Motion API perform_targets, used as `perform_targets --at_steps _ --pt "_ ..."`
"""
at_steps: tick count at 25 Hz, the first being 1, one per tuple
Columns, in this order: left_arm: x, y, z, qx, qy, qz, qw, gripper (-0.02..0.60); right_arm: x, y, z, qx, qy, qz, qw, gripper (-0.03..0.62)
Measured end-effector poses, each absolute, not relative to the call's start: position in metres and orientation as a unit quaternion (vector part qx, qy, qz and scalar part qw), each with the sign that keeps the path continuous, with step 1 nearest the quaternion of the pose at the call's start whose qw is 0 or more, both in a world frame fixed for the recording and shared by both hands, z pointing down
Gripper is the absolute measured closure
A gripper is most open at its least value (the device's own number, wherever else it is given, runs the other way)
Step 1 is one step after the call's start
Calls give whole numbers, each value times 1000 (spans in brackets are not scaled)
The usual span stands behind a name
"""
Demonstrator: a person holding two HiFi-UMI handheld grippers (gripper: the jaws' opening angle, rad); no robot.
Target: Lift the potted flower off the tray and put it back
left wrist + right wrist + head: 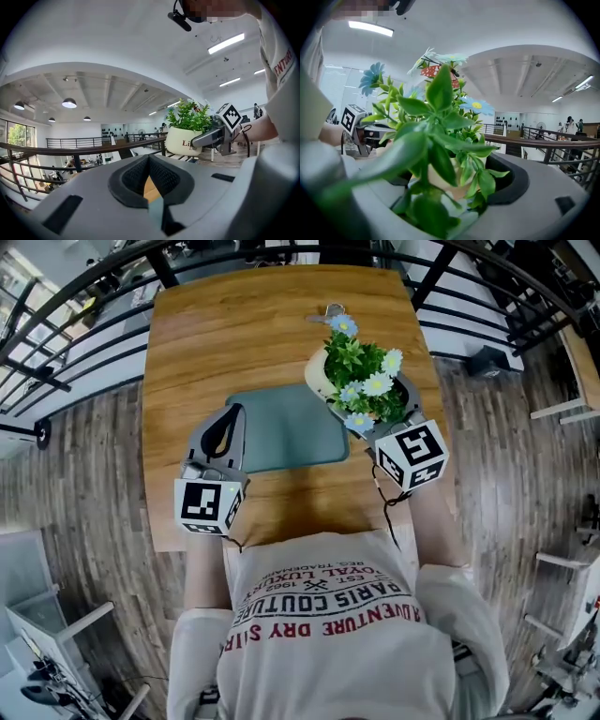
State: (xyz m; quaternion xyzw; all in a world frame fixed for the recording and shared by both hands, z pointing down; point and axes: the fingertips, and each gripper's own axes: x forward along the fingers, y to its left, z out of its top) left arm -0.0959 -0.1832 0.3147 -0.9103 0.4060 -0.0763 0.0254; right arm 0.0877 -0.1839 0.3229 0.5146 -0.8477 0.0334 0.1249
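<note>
Big wooden table (262, 324) fills the upper middle of the head view, and at its centre lies the grey-green tray (281, 427), bare. The potted flower (361, 381) is not on it. It hangs up and to the right of the tray, tipped over, and looks to be off the surface, so by my read this is the lifted half of the job, with the return to come. The right gripper (380, 432) carries it, its jaws clamped on the cream pot low down. That low hold is why leaves and daisies flood its own view. The left gripper (230, 418) rests at the tray's left edge in the middle left of the frame. Its jaws are pressed together at the tips and grip nothing, probably parked there to keep out of the way.
</note>
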Motion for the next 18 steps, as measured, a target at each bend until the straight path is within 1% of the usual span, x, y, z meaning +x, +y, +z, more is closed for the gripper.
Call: perform_targets --at_steps 7,18 --pt "-82 -178 303 -909 408 -74 35 569 119 -176 310 534 -837 29 118 126" --pt "-82 -168 311 -905 419 -76 22 569 107 -174 325 513 -849 41 121 126"
